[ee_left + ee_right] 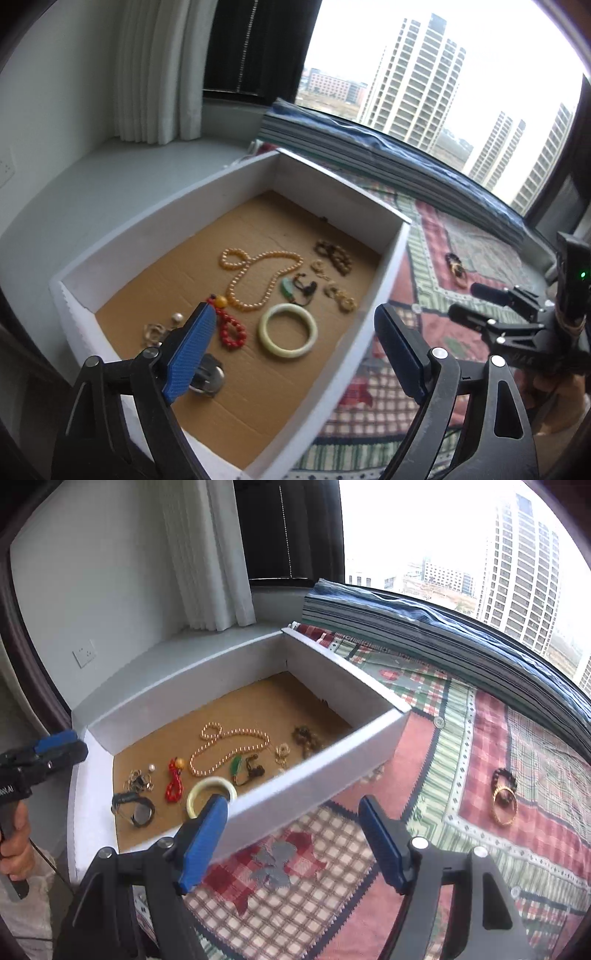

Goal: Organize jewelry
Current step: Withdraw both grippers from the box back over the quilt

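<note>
Looking along my left tongs [295,332], I see both blue pads spread wide with nothing caught between them, hanging above the near end of the white box [388,258]. Between and just beyond the pads lies the pale green bangle [288,330] on the brown cardboard floor, with the red bead strand [231,328] right beside the left pad and the long pearl necklace [258,277] farther ahead. A green pendant on a dark cord [299,290] rests past the bangle, and brown bead bracelets [334,256] sit farthest from the tongs. A watch [207,376] lies partly hidden behind the left pad, with a small silvery tangle [155,332] just left of it. My right tongs [295,830] are likewise spread and empty, poised over the patchwork quilt [406,794] just outside the box's near wall; the left pad overlaps that wall in view. Well off to the right of these tongs, on the quilt, lie a gold bangle [504,806] and a dark bead bracelet [504,775], touching each other. A hand [16,845] grips the other tool's handle at the far left.
</note>
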Demonstrator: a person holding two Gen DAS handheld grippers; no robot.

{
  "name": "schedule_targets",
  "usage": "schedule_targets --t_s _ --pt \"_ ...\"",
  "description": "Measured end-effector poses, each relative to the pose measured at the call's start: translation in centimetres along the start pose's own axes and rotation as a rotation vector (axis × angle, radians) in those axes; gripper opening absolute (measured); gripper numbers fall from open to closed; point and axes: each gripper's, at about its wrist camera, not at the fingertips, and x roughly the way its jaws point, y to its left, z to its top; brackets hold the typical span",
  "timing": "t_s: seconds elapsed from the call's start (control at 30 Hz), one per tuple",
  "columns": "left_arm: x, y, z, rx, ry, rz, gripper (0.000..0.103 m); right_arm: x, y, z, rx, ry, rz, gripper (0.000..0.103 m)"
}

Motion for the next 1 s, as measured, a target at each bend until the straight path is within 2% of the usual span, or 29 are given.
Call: schedule_targets --t_s 0.13,0.27,0.43,0.57,0.7,0.9,1.0 --pt "1.1 -5.3 -2.7 0.069 0.044 -0.076 0.089 -1.1 -2.1 -6.1 0.019 0.028 -0.059 0.075" --pt "3.1 -10.6 -5.6 0.141 0.099 -0.13 0.089 -3.5 -5.5 -11.4 0.094 0.035 -0.14 0.075" --pt "4.5 -16.0 -8.0 0.219 0.12 -0.114 0.089 -7.8 -9.5 -16.0 0.209 -0.003 -0.266 0.075" --pt "4.8 -18.1 -8.6 0.268 0.112 -0.09 0.089 -10.3 -11.8 -18.6 0.284 -0.013 -0.332 0.075" --pt "4.9 -18.9 -8.8 0.295 0.094 -0.055 0.089 -11.0 -13.0 -20.1 0.33 -0.011 -0.345 0.075" --pt "5.1 -19.8 -8.8 0.332 0.072 -0.018 0.089 -10.5 -12.8 -20.7 0.344 -0.015 -0.319 0.075" --pt "6.2 -20.0 -9.2 0.339 0.1 -0.02 0.092 -10.0 -12.6 -21.0 0.344 -0.009 -0.309 0.075"
